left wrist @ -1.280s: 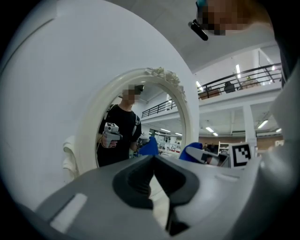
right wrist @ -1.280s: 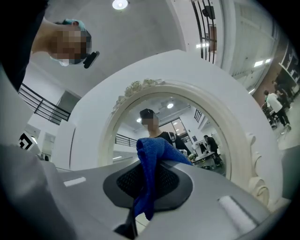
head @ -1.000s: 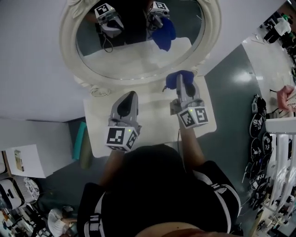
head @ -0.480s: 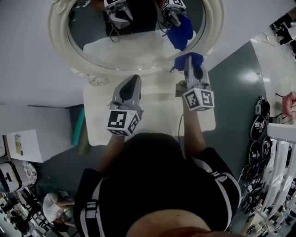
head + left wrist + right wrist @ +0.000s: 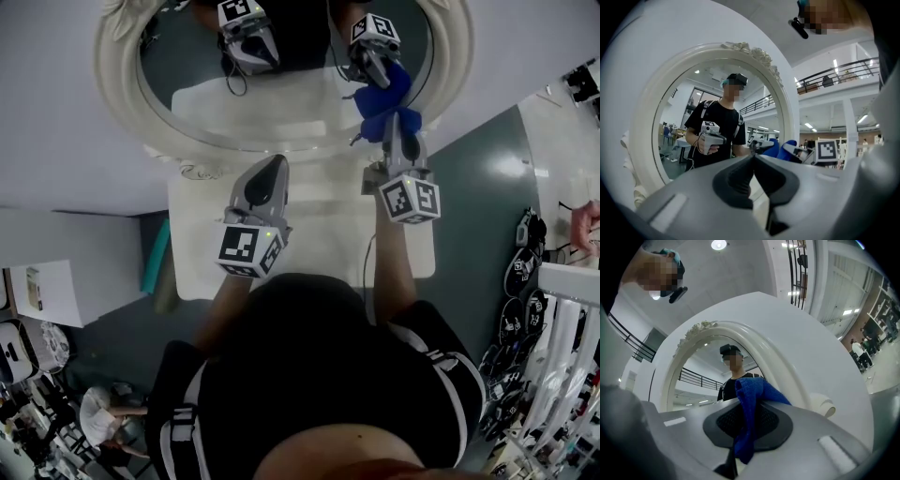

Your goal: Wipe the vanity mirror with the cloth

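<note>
At the left of the white worktop (image 5: 309,234), the left tongs (image 5: 273,162) point toward the far side. Their 2 jaws are pressed together with nothing between them, and their tip sits just short of the vanity mirror (image 5: 281,94). The mirror stands at the worktop's far edge before a pale wall (image 5: 56,141). It is an oval glass in a broad, glossy white frame (image 5: 120,103) with carved scrollwork at its top and foot. The glass reflects the person (image 5: 319,375) in a black shirt, both tongs and part of the worktop. To the right, the right tongs (image 5: 397,117) are clamped on a deep blue cloth (image 5: 386,105). The cloth is a nubbly fabric that bunches out past the jaw tips and, in the right gripper view, hangs in a fold between them. It is up at the lower right of the glass, near the frame, where it meets its own blue reflection. Whether it presses on the glass cannot be told.
</note>
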A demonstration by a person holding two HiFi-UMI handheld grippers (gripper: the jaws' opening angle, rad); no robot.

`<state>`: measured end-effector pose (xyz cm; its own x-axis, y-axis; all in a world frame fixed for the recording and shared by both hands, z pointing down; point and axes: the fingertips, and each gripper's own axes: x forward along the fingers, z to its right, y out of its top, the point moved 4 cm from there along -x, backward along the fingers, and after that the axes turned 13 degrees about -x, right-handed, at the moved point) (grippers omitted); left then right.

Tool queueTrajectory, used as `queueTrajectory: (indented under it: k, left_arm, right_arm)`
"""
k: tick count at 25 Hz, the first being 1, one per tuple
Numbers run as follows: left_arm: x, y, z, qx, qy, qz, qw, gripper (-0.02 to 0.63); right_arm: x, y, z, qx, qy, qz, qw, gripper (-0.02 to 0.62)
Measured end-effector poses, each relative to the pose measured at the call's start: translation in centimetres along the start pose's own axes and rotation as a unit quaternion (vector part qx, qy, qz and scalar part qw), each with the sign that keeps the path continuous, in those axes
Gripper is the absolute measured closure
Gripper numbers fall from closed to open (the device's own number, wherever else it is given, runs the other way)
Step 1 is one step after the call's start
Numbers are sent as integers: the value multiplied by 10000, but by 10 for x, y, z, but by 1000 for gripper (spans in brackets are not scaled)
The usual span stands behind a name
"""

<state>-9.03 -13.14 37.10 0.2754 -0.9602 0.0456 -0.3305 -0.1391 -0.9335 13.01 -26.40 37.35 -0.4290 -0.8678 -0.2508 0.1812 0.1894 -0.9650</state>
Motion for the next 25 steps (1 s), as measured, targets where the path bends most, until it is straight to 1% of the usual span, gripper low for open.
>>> queueTrajectory:
  k: [4,10,20,25]
  left_arm:
    - [12,1,-11,-62,34,-44,10000,597]
    - [20,5,-16,-103,31,-69,9999,597]
    - [19,5,-20,-185,-15,-81,9998,597]
    - [15,3,-20,-222,-82,-90,9997,597]
  right_arm:
    - [16,0,2,-7,-10,1,10000,568]
    - [22,3,2,1,30,36,10000,568]
    - [26,8,2,88,115,118,9998,568]
    - [27,16,-5,-100,203,134,9997,568]
